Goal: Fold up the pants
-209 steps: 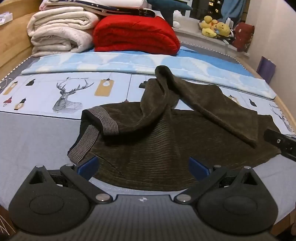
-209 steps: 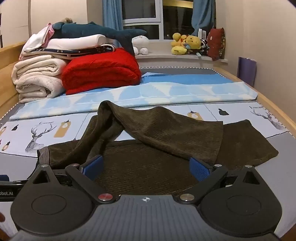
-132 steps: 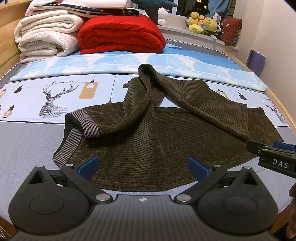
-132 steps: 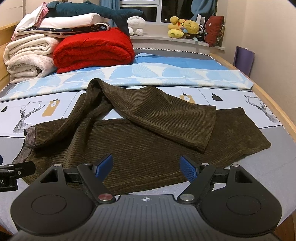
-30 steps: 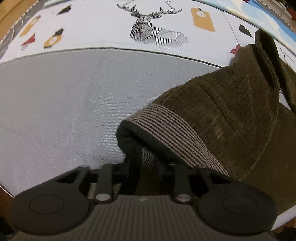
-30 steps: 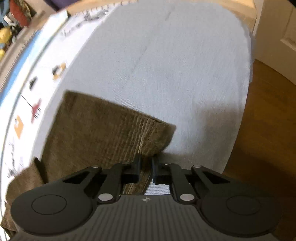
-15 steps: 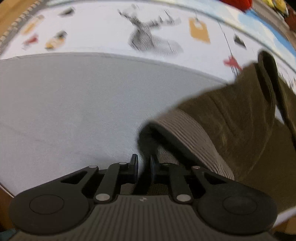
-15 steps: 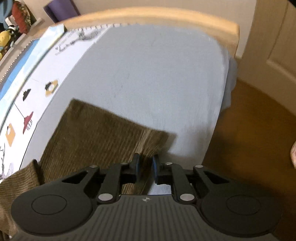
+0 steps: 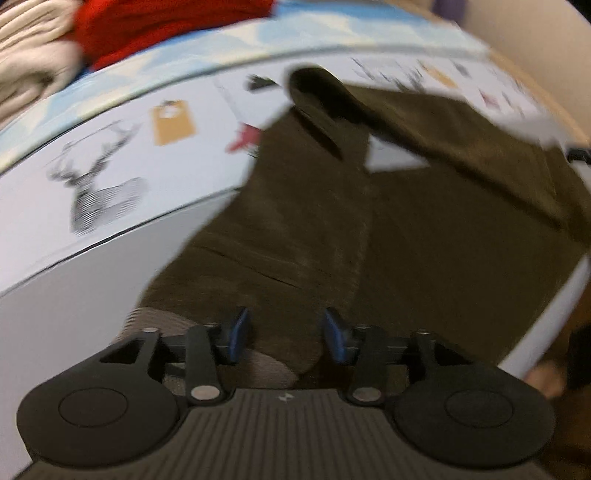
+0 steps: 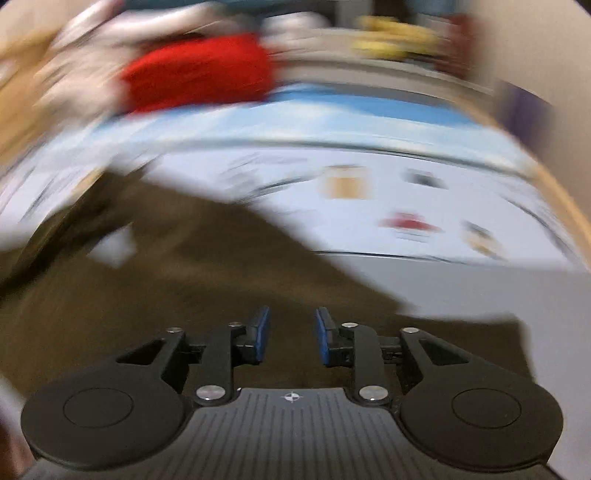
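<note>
The dark brown corduroy pants (image 9: 388, 229) lie spread on the bed, one leg folded over toward the far side. Their striped grey waistband (image 9: 155, 317) sits at the near left. My left gripper (image 9: 283, 334) is open, its blue pads apart over the waist end of the pants, holding nothing. In the right wrist view, blurred by motion, the pants (image 10: 177, 288) fill the lower left. My right gripper (image 10: 291, 334) is open with a narrower gap, just above the cloth, empty.
The bed sheet (image 9: 92, 266) is grey near me and white with deer and tag prints farther off. A red folded blanket (image 10: 199, 79) and cream blankets (image 9: 26, 62) are stacked at the head. Yellow plush toys (image 10: 399, 35) sit on the window sill. The wooden bed edge (image 10: 569, 206) curves at right.
Both grippers have opened and let go of the pants, the left off the waistband and the right off the leg hem. Both cameras swung up toward the head of the bed.
</note>
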The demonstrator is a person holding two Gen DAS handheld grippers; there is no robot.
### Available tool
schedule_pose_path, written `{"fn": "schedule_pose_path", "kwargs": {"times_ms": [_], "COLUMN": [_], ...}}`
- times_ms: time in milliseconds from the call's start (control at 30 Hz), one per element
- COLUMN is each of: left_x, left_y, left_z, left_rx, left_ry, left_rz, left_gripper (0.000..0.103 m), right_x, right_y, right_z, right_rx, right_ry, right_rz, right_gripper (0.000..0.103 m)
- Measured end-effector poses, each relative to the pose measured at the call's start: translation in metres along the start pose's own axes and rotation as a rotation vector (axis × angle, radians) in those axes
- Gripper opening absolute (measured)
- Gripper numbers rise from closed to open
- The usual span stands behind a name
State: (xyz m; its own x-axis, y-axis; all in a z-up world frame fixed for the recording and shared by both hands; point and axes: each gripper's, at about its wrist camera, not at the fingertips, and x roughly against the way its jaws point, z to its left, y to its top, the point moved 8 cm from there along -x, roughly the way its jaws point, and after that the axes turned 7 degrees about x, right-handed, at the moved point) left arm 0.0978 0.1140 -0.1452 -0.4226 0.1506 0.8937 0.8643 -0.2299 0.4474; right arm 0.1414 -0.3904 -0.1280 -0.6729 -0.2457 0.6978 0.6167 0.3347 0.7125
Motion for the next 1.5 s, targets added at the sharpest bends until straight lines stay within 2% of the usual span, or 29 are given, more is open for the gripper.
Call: {"fn": "schedule_pose_path", "kwargs": {"times_ms": [67, 167, 333, 400, 433, 467, 500, 533, 633, 700, 767, 800, 867, 1033, 1100, 1200, 1300, 1367, 1400, 1433, 1500], "left_x": [-0.013, -0.029, -0.041, -0.045, -0.047, -0.045, -0.041, -0.035, -0.01, 0.01, 0.02, 0.022, 0.019, 0.0, -0.014, -0.034, -0.055, -0.07, -0.074, -0.075, -0.067], "left_y": [-0.004, -0.006, -0.01, -0.007, -0.005, 0.001, 0.008, 0.015, 0.042, 0.059, 0.069, 0.073, 0.081, 0.108, 0.117, 0.124, 0.123, 0.116, 0.114, 0.111, 0.114], "left_z": [-0.014, -0.023, -0.029, -0.024, -0.019, -0.014, -0.007, 0.0, 0.038, 0.077, 0.111, 0.123, 0.138, 0.161, 0.166, 0.175, 0.193, 0.209, 0.214, 0.218, 0.217], "left_rx": [-0.06, -0.124, -0.203, -0.228, -0.228, -0.213, -0.19, -0.17, -0.025, 0.12, 0.226, 0.266, 0.328, 0.419, 0.445, 0.478, 0.572, 0.634, 0.66, 0.683, 0.71], "left_ry": [0.01, 0.028, 0.064, 0.117, 0.146, 0.152, 0.159, 0.179, 0.266, 0.38, 0.492, 0.525, 0.541, 0.559, 0.547, 0.577, 0.558, 0.56, 0.573, 0.596, 0.613], "left_rz": [0.027, 0.057, 0.072, 0.07, 0.065, 0.055, 0.034, 0.001, -0.108, -0.191, -0.236, -0.248, -0.261, -0.306, -0.307, -0.3, -0.28, -0.225, -0.206, -0.191, -0.199], "left_gripper": [0.06, 0.062, 0.062, 0.048, 0.027, 0.013, 0.008, 0.006, 0.005, 0.005, 0.005, 0.005, 0.005, 0.005, 0.005, 0.005, 0.01, 0.025, 0.025, 0.026, 0.026], "right_x": [-0.017, -0.036, -0.052, -0.062, -0.061, -0.06, -0.059, -0.056, -0.031, 0.0, 0.031, 0.042, 0.061, 0.08, 0.068, 0.029, -0.036, -0.069, -0.082, -0.09, -0.102], "right_y": [-0.004, -0.016, -0.041, -0.046, -0.047, -0.046, -0.044, -0.039, -0.001, 0.033, 0.065, 0.077, 0.104, 0.161, 0.175, 0.192, 0.208, 0.204, 0.198, 0.188, 0.161], "right_z": [0.037, 0.072, 0.094, 0.102, 0.102, 0.102, 0.097, 0.09, 0.059, 0.027, -0.01, -0.026, -0.058, -0.116, -0.132, -0.147, -0.161, -0.169, -0.172, -0.172, -0.166], "right_rx": [0.131, 0.254, 0.397, 0.474, 0.511, 0.527, 0.529, 0.525, 0.443, 0.343, 0.264, 0.248, 0.237, 0.231, 0.235, 0.22, 0.153, 0.066, 0.014, -0.052, -0.236], "right_ry": [0.089, 0.167, 0.196, 0.177, 0.162, 0.155, 0.136, 0.112, 0.029, -0.051, -0.122, -0.165, -0.25, -0.342, -0.356, -0.343, -0.439, -0.55, -0.585, -0.592, -0.537], "right_rz": [0.052, 0.141, 0.245, 0.26, 0.258, 0.255, 0.256, 0.251, 0.147, 0.054, -0.019, -0.035, -0.049, -0.069, -0.036, 0.029, 0.041, 0.029, 0.037, 0.038, -0.02], "right_gripper": [0.035, 0.039, 0.042, 0.041, 0.04, 0.023, 0.01, 0.007, 0.006, 0.006, 0.006, 0.006, 0.006, 0.006, 0.006, 0.006, 0.011, 0.027, 0.027, 0.027, 0.028]}}
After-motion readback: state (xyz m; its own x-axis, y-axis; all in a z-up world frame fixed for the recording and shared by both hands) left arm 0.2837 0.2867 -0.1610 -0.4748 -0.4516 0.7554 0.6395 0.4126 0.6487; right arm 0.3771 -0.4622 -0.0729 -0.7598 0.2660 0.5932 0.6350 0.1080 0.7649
